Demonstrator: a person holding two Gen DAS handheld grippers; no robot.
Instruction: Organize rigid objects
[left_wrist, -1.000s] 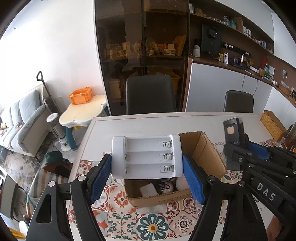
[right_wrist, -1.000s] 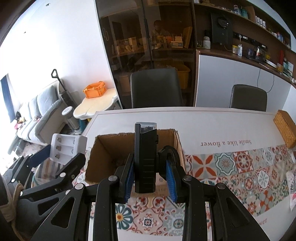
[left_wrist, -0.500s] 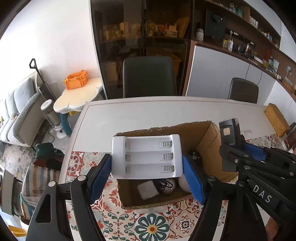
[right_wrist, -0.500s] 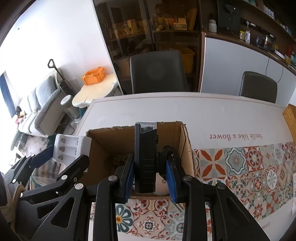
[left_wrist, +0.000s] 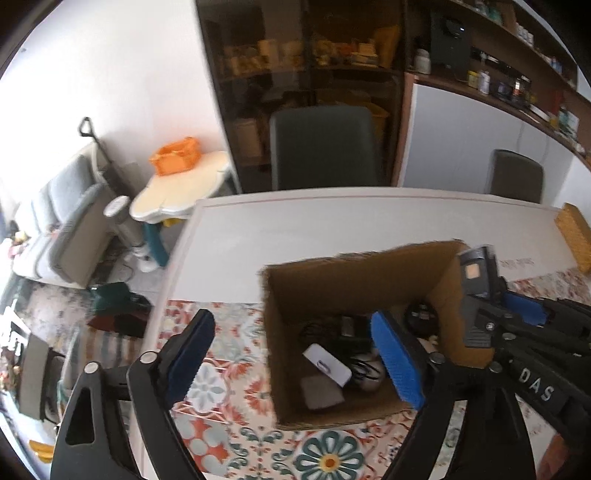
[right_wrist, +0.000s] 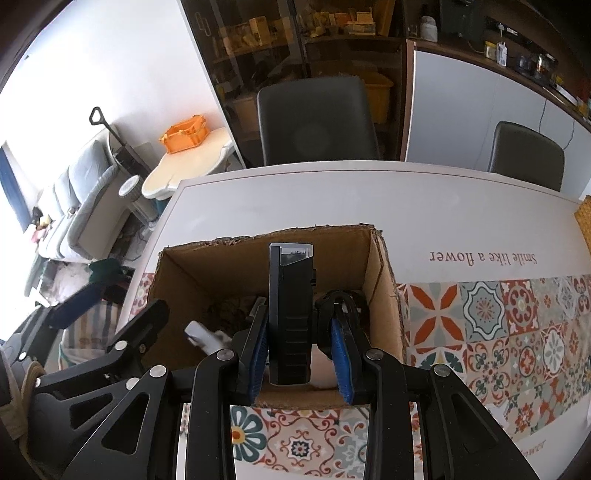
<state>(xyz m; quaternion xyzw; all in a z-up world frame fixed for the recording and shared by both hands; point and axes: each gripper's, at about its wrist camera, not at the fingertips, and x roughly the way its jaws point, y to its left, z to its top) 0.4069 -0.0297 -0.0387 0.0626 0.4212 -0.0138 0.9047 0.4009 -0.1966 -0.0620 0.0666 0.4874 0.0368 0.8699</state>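
An open cardboard box (left_wrist: 354, 273) (right_wrist: 221, 266) stands on the patterned table mat and holds cables and small devices. My left gripper (left_wrist: 291, 325) hangs over the box's left wall. Its jaws are opening and nothing is pressed between the blue pads. A white battery charger (left_wrist: 327, 363) (right_wrist: 201, 336) lies tilted inside the box, free of the pads. My right gripper (right_wrist: 297, 332) is shut on an upright black device (right_wrist: 290, 314) (left_wrist: 476, 273) above the right half of the box.
The white table (right_wrist: 369, 199) carries a tiled floral mat (right_wrist: 517, 325). A woven yellow box (left_wrist: 574, 236) sits at the far right edge. Two dark chairs (right_wrist: 317, 122) stand behind the table. A small table with an orange crate (left_wrist: 177, 158) stands to the left.
The left jaws have spread and the white charger has dropped from them into the box. Both grippers have come closer over the box and tilted further down. The right grip is unchanged.
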